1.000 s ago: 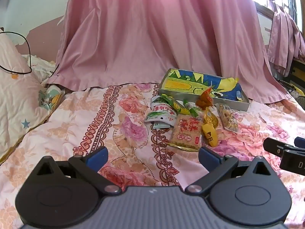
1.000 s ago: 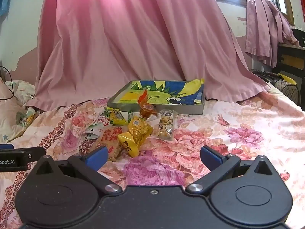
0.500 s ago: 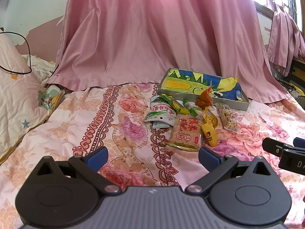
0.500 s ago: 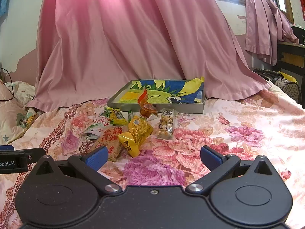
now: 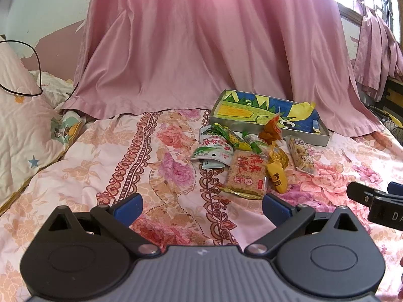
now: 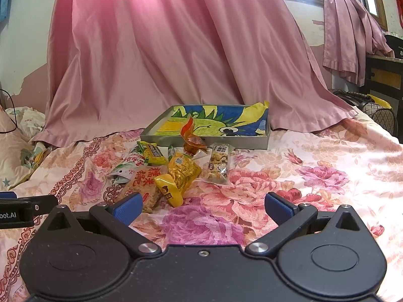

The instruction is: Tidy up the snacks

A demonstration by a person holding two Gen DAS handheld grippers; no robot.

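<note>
Several snack packs lie in a loose pile on the floral bedspread in front of a shallow grey tray (image 5: 262,124) (image 6: 201,143) lined with a colourful drawing. The pile holds a rice cracker pack (image 5: 248,173) (image 6: 141,183), a yellow banana-shaped pack (image 5: 277,177) (image 6: 168,191), a nut bar (image 5: 301,157) (image 6: 219,166), green-white pouches (image 5: 214,148) and an orange pack (image 5: 272,130) (image 6: 192,138). My left gripper (image 5: 201,207) is open and empty, short of the pile. My right gripper (image 6: 201,207) is open and empty, just before the pile.
A pink curtain (image 5: 201,50) hangs behind the tray. A pillow with a black cable (image 5: 22,115) lies at the left. A dark bag (image 6: 375,110) and furniture stand at the right beside the bed. The right gripper's side shows in the left wrist view (image 5: 377,206).
Both grippers have barely shifted; the view has crept slightly. Nothing was grasped or moved.
</note>
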